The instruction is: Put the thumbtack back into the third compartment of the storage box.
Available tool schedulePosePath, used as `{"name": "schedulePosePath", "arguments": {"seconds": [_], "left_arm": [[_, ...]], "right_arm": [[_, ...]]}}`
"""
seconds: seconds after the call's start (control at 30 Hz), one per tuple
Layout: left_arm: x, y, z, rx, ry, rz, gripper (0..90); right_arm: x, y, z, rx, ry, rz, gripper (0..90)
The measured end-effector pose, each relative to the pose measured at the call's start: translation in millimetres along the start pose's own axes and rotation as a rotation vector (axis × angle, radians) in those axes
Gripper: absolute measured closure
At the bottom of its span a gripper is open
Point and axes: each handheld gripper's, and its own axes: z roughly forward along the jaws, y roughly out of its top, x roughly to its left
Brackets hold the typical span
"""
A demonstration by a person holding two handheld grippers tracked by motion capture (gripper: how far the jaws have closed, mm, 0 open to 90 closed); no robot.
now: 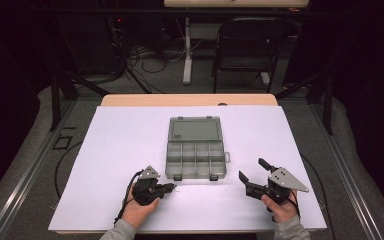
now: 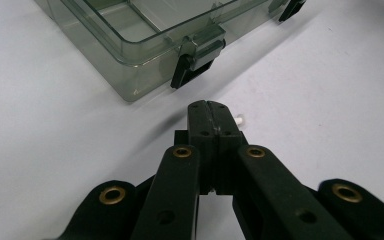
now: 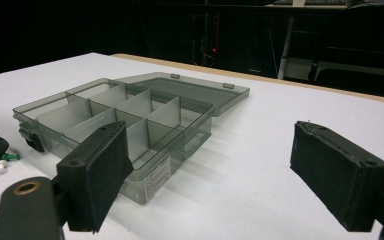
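Open compartment box (image 1: 196, 159) sits mid-surface, lid folded back flat on the far side, dividers showing, compartments apparently empty. Smoky clear plastic, two black latches on the near wall.

Left claw (image 1: 169, 188) low on the white surface (image 1: 130, 135), just near-left of the box's near-left corner. In the left gripper view its jaws are pressed together, tips meeting (image 2: 210, 112). A small white pin (image 2: 239, 120) pokes out just beside the tips on the right; cannot tell whether it is pinched or merely lying behind them. The right gripper view shows the white pin (image 3: 0, 166) next to a green pin (image 3: 11, 157) on the surface, by the left claw's tip.

Right claw (image 1: 252, 172) hovers near-right of the box, jaws spread wide, holding nothing.

Judgement: the step is picking up a pin for a box compartment.
- Confirm the grip before lifting; a pin this small slips or tips out easily.
- If not held, part the jaws slightly, straddle the pin's body, close squarely.
- Lift straight, clear the near wall and latch (image 2: 198, 60), then lower into a near compartment before releasing.
- Right claw could steady the box's right wall if it slides.
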Motion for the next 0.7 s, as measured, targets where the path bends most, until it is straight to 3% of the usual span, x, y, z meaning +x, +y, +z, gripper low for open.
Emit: {"name": "schedulePosePath", "arguments": {"seconds": [0.7], "left_arm": [[-1.6, 5.2, -22.2, -0.086, -0.033, -0.023, 90.0]], "right_arm": [[-0.1, 0.0, 0.1, 0.001, 0.0, 0.0, 15.4]]}}
